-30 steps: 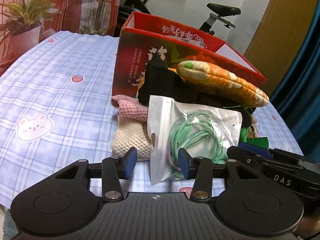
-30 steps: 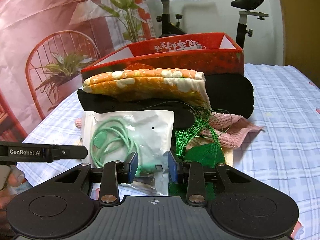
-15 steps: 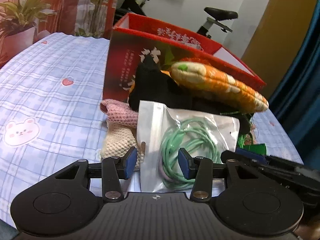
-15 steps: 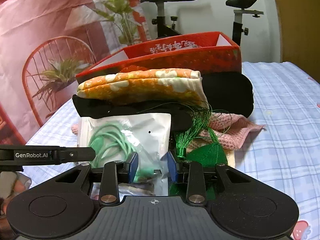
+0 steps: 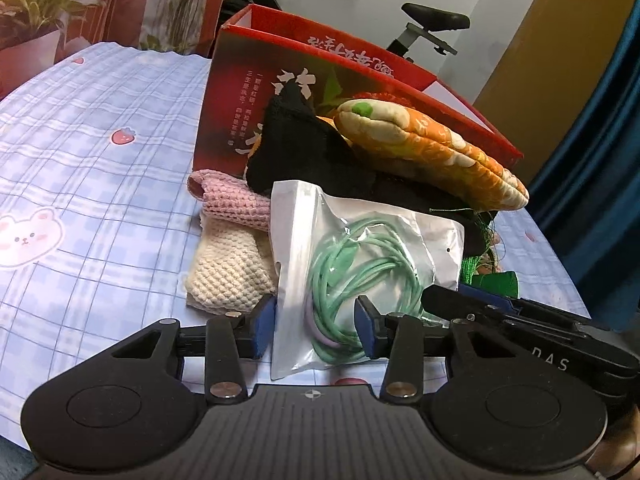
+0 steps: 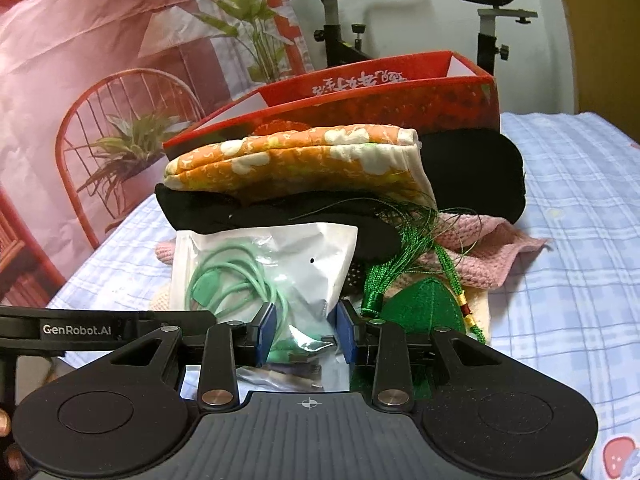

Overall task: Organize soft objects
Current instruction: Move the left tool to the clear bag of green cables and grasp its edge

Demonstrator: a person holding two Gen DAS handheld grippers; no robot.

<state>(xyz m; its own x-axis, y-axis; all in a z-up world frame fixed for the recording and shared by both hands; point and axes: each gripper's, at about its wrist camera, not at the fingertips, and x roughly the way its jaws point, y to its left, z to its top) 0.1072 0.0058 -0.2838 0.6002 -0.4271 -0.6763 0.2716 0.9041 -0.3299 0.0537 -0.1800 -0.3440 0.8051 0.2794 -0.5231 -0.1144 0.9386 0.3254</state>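
A pile of soft things lies before a red cardboard box (image 5: 280, 92) (image 6: 400, 92). An orange floral pouch (image 5: 432, 152) (image 6: 296, 160) rests on a black cloth (image 5: 304, 148) (image 6: 472, 172). Below lie a pink knit cloth (image 5: 232, 200) (image 6: 492, 248), a cream knit cloth (image 5: 228, 268) and a green tasselled piece (image 6: 420, 300). A clear bag with a mint-green cable (image 5: 360, 264) (image 6: 256, 276) leans at the front. My left gripper (image 5: 316, 324) is open around the bag's left lower part. My right gripper (image 6: 306, 330) is open around its right lower corner.
The pile sits on a blue checked tablecloth (image 5: 100, 184) (image 6: 580, 240) with strawberry and bunny prints. An exercise bike (image 6: 488, 20) and potted plants (image 5: 36, 12) stand behind the table. A red wire chair (image 6: 120, 120) stands at the far left.
Both grippers have moved forward and closer to the bag, so the bag now sits between each pair of fingers. The pile itself has not shifted.
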